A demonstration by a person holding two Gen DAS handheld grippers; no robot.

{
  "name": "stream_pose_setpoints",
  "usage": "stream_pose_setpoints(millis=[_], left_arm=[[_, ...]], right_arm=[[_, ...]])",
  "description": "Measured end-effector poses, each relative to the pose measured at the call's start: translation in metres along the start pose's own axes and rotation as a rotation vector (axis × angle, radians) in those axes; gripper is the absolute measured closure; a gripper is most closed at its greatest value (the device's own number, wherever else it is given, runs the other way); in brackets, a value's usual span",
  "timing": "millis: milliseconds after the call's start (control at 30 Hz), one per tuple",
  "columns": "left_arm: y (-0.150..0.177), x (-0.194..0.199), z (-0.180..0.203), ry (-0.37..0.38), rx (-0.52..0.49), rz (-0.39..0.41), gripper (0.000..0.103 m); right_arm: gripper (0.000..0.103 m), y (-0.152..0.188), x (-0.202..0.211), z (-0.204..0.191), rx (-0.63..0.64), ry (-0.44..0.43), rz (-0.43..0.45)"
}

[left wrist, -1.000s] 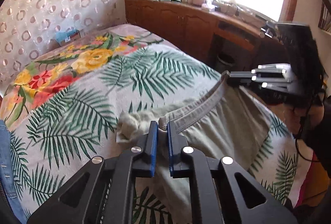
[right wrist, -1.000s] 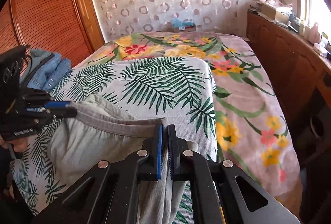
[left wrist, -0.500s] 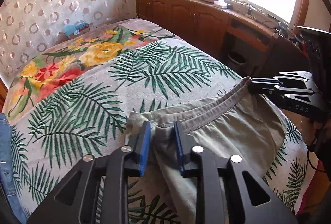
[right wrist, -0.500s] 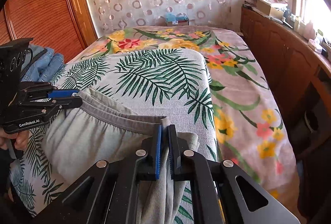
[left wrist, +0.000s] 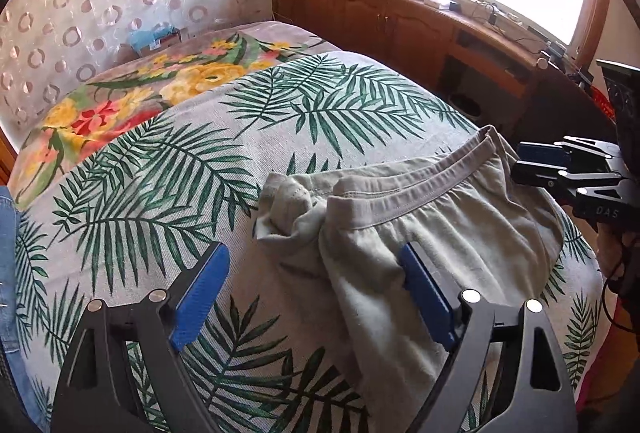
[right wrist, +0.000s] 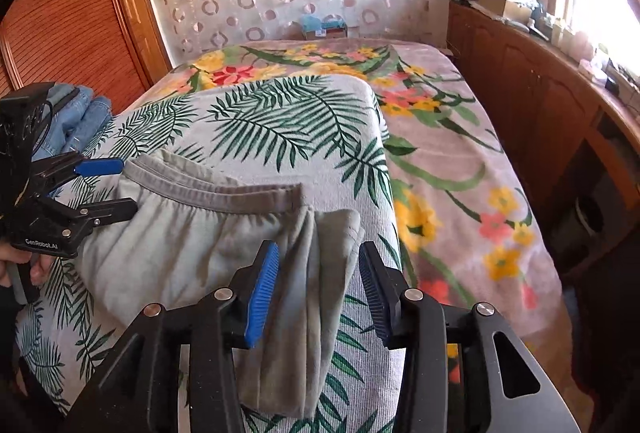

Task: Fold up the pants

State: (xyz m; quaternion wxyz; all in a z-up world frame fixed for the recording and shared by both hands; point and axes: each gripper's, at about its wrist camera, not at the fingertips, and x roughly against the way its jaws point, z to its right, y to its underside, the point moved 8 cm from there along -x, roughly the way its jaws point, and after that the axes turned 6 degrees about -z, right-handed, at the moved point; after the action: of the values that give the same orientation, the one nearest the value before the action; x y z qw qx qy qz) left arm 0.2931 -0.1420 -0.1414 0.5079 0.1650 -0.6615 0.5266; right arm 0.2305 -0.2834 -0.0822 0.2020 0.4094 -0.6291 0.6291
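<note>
The grey pants lie on the palm-leaf sheet with the waistband toward the headboard; they also show in the right wrist view. My left gripper is open, its jaws wide apart over the pants' left waist corner, holding nothing. My right gripper is open above the right waist corner and the bunched leg cloth hanging at the bed edge. Each gripper shows in the other's view, the right one and the left one, both open.
The bed carries a palm-leaf sheet over a floral blanket. Blue jeans lie at the left side. A wooden cabinet with clutter runs along the right wall under a window. A wooden wardrobe stands left.
Both grippers opened and let go of the pants' waistband corners. The pants dropped flat onto the sheet. Both grippers drew back slightly.
</note>
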Motion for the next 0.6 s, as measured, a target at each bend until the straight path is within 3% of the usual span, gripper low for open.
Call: stream_pose_setpoints(millis=[233,433,533,600], left_arm=[[-0.005,-0.007,-0.002,0.037,0.026,-0.005,0.015],[-0.008,-0.009,-0.004,0.091,0.056,-0.003,0.036],[-0.008,-0.011,-0.004,0.125,0.068,-0.003,0.051],[-0.008,-0.011,0.0,0.134,0.064,0.004,0.066]], right_arm=[[0.059,-0.006,-0.015,0.003,-0.014,-0.031,-0.037],[0.06,-0.008,-0.017,0.004,-0.002,-0.032,-0.031],[0.06,-0.009,-0.018,0.002,0.009,-0.036,-0.031],[0.073,-0.009,-0.019,-0.001,0.014,-0.051,-0.033]])
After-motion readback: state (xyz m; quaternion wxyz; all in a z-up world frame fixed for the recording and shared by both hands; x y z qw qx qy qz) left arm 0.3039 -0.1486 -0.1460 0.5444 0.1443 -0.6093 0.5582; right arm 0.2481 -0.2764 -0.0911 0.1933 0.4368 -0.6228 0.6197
